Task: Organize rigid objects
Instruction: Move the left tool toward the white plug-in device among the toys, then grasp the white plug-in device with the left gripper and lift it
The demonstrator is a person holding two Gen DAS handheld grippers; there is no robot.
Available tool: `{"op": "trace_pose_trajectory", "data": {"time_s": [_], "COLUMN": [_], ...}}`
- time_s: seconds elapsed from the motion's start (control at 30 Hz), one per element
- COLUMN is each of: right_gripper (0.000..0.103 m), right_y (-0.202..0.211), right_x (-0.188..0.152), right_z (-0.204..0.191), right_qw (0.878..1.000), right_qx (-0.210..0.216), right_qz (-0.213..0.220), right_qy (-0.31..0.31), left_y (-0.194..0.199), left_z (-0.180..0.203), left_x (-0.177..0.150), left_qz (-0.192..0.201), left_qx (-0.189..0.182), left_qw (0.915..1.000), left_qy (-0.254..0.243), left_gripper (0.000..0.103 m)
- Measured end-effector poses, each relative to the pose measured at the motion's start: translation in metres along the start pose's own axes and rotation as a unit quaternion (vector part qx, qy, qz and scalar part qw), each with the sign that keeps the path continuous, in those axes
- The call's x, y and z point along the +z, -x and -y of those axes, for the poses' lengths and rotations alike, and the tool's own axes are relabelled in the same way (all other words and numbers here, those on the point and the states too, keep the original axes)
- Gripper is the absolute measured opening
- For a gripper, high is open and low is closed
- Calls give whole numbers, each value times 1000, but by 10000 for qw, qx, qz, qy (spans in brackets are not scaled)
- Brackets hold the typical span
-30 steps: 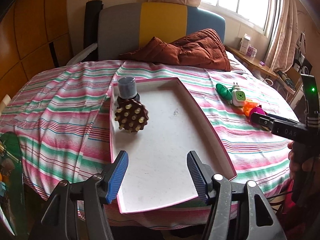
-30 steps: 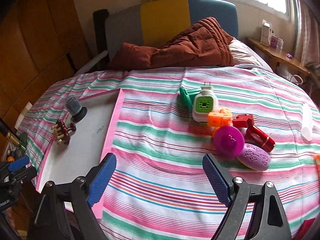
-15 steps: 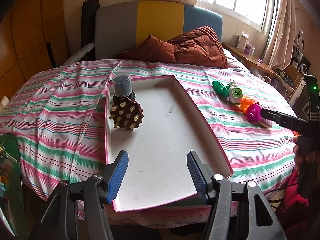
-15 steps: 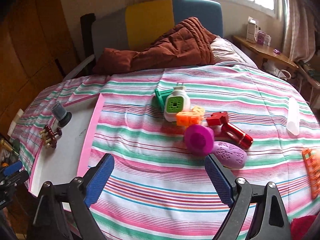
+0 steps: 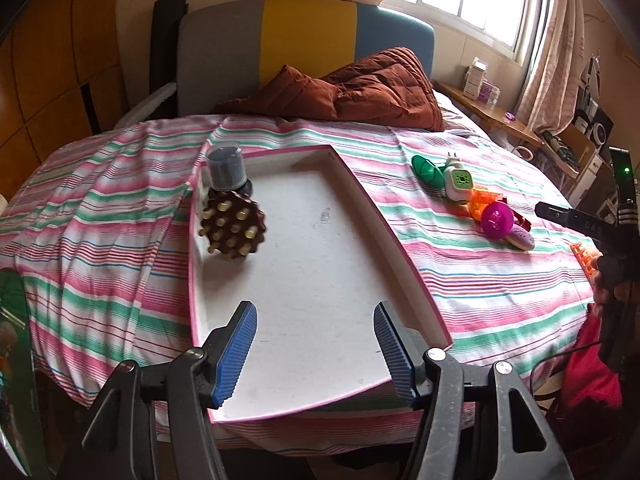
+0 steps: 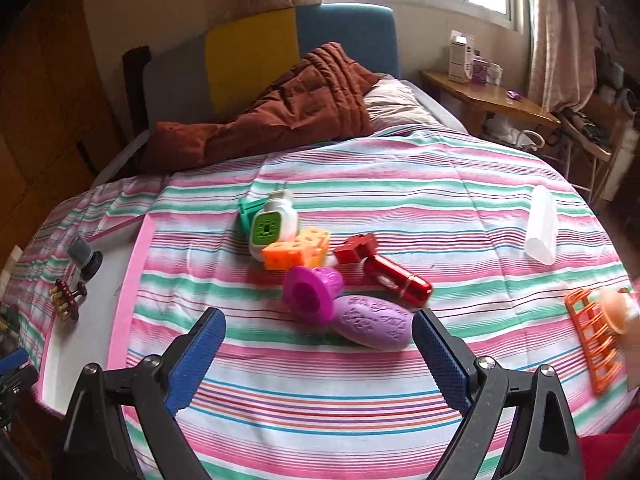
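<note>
A pink-rimmed white tray (image 5: 404, 256) lies on the striped bed. In it stand a dark jar (image 5: 225, 168) and a brown studded massager (image 5: 233, 225). My left gripper (image 5: 314, 350) is open and empty over the tray's near end. My right gripper (image 6: 318, 364) is open and empty, just short of a purple oval (image 6: 373, 322) and a magenta cup-shaped piece (image 6: 310, 292). Behind them lie a red cylinder (image 6: 394, 276), an orange block (image 6: 298, 254), a white-green plug-in device (image 6: 272, 228) and a green piece (image 6: 246, 216).
A clear tube (image 6: 542, 226) and an orange rack (image 6: 596, 340) lie at the right of the bed. A brown quilt (image 6: 288, 116) is piled by the headboard. A wooden side table (image 6: 484, 98) stands by the window. The tray's edge (image 6: 128, 280) is at the left.
My right gripper has moved forward and right toward the cluster of toys, which now looks larger. My left gripper has stayed over the tray, drifting slightly.
</note>
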State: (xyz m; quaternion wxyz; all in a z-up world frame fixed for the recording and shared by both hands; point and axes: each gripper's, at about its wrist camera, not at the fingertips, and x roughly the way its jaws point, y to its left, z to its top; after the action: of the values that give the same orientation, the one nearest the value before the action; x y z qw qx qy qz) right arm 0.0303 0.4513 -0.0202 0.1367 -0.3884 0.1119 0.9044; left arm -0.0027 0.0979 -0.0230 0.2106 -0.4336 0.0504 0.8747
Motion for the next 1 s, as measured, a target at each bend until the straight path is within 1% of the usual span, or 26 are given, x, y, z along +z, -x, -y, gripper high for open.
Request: {"op": "trace_pose_trajectory", "data": {"time_s": [0.17,0.3,0.43,0.53,0.57,0.67,0.73,0.8,0.87,0.93,1.0], "right_gripper": [95,95,95,96,96,96,96,96,96,97,97], "right_y": [1,-4,-6,-4,-4,-6,-7,-8,-7,-8,-8], "right_x": [1,-1,0,1,0,0,-1,0,0,0,1], "right_z": [31,53,68,74,77,78,77,75,73,71,69], "right_qw": [9991,9959,9918,9898,9892,9883,9887,9892,9900,9909,9916], "right_qx": [-110,-69,-48,-40,-35,-28,-51,-36,-15,-17,-16], "right_qz": [126,86,33,23,14,-32,-54,-66,-63,-78,-82], "right_qy": [-402,-893,-1279,-1424,-1464,-1523,-1499,-1462,-1411,-1340,-1294], "left_y": [-10,-13,-20,-33,-38,-53,-65,-75,-84,-92,-101], "left_z": [3,14,30,45,51,70,82,91,99,107,118], "left_x": [4,11,27,43,47,63,75,87,99,109,119], "left_qz": [-259,-314,-340,-489,-536,-619,-696,-691,-652,-623,-685], "left_qx": [-212,-426,-644,-880,-948,-1173,-1172,-1248,-1136,-1082,-1173], "left_qw": [9993,9986,9973,9949,9940,9910,9905,9896,9910,9915,9895], "left_qy": [145,64,-49,-50,-63,-151,-171,-169,-272,-380,-484], "left_gripper": [62,62,62,60,58,55,49,47,43,42,42]}}
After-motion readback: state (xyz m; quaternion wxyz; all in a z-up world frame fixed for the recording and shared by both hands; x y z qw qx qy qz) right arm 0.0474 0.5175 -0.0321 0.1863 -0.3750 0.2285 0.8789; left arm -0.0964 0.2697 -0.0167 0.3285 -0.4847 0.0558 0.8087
